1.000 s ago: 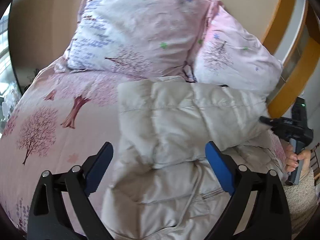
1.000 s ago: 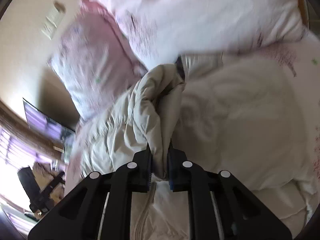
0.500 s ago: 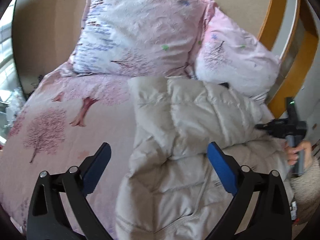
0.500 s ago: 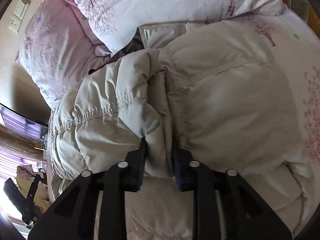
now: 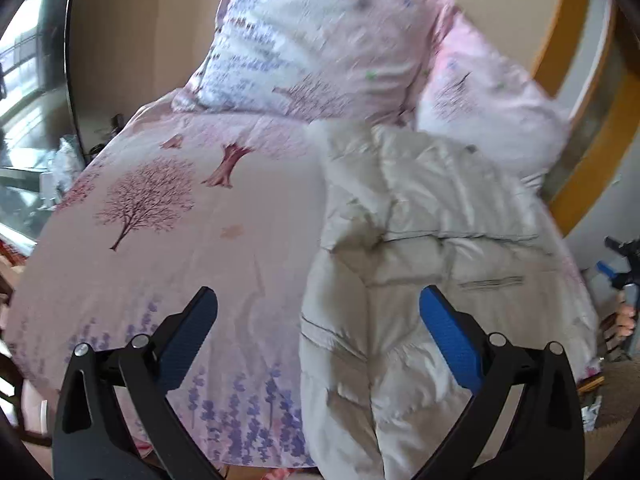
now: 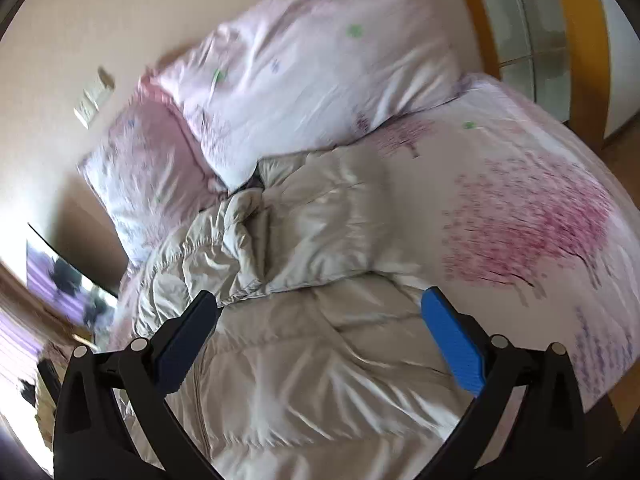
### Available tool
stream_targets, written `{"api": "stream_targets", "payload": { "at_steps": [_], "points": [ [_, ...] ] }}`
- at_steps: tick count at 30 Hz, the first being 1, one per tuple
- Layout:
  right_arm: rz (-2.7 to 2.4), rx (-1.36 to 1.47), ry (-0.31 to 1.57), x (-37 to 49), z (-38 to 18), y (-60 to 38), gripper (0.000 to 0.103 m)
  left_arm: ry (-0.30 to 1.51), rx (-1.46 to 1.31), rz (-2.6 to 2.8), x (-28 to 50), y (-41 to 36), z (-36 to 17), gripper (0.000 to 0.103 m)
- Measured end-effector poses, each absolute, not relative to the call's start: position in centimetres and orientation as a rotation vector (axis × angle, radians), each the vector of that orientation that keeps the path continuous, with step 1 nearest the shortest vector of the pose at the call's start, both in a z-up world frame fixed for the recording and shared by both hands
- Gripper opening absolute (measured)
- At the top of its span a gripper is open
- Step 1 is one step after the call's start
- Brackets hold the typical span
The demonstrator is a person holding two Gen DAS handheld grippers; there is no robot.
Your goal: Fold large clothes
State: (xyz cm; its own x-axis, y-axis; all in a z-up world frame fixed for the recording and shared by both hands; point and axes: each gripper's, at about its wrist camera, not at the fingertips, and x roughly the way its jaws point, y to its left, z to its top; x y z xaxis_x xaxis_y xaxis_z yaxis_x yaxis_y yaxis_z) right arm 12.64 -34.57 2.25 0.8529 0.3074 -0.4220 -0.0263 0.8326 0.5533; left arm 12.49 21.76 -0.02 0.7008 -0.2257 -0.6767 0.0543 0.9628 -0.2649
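While my right gripper [image 6: 320, 332], its jaws having just sprung wide, and my left gripper [image 5: 318, 328], also agape, grip nothing, the puffy cream jacket [image 6: 320, 248] lies beyond them on the bedspread [image 5: 180, 216], below the pillows [image 6: 304, 76].

jacket [image 5: 420, 264]: quilted cloth with a soft sheen, ahead of your left gripper | bedsheet [image 5: 192, 240]: matt printed cotton-like cloth, left of it | pillows [image 5: 320, 40]: same matt printed cloth, beyond | your gripper pads [image 6: 452, 340]: blue, finely textured; arms matt black plastic | door frame [image 5: 588, 168]: smooth glossy wood
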Motion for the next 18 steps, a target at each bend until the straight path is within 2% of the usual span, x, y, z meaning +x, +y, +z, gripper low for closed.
{"api": "stream_targets", "payload": {
  "at_steps": [5, 11, 15, 18],
  "points": [
    [0.153, 0.57, 0.449, 9.3, 0.1, -36.8, 0.102, 0.81, -0.226, -0.159, 11.1, 22.1, -1.1, 0.101],
    [0.187, 0.632, 0.599, 7.7, -4.6, -38.6, 0.101, 0.918, -0.413, -0.241, 10.0, 23.8, -3.6, 0.101],
    [0.227, 0.759, 0.669, 7.1, -7.6, -40.3, 0.091, 0.948, -0.486, -0.275, 9.2, 23.9, -5.0, 0.1],
    [0.237, 0.814, 0.711, 6.8, -9.3, -41.0, 0.091, 0.968, -0.53, -0.31, 8.7, 23.5, -5.9, 0.096]
  ]
}}
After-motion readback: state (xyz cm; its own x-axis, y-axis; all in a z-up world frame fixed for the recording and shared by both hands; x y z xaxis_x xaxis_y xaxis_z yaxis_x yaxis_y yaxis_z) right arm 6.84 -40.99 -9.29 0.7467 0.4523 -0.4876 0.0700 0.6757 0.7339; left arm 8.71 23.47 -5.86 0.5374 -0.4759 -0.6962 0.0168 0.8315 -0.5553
